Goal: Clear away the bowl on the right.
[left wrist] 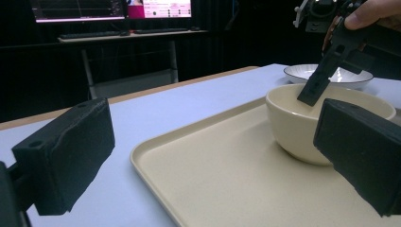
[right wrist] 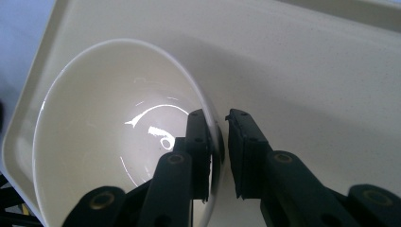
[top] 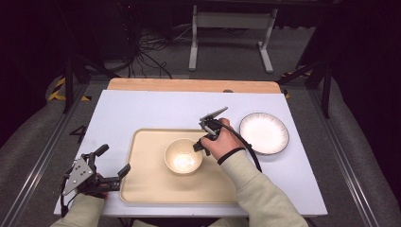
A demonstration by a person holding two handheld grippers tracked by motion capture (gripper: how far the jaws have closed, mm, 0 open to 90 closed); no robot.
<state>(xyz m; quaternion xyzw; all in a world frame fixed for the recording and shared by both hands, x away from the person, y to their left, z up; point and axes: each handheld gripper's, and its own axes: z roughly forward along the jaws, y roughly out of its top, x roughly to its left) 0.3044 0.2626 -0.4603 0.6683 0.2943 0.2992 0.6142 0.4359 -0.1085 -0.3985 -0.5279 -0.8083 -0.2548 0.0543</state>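
One tray, one bowl, one plate and two grippers on a white table.

At the near left the left gripper (top: 111,162) hovers by the tray's (top: 142,184) left edge, jaws spread and holding nothing. The bowl (top: 183,156) stands mid-tray, and the right gripper (right wrist: 218,142) pinches its right rim, one jaw inside and one outside (the hand (top: 222,142) covers this from above). The plate (top: 264,133) lies on the table (top: 142,111) just right of the tray; its near edge is cut off in the left gripper view.
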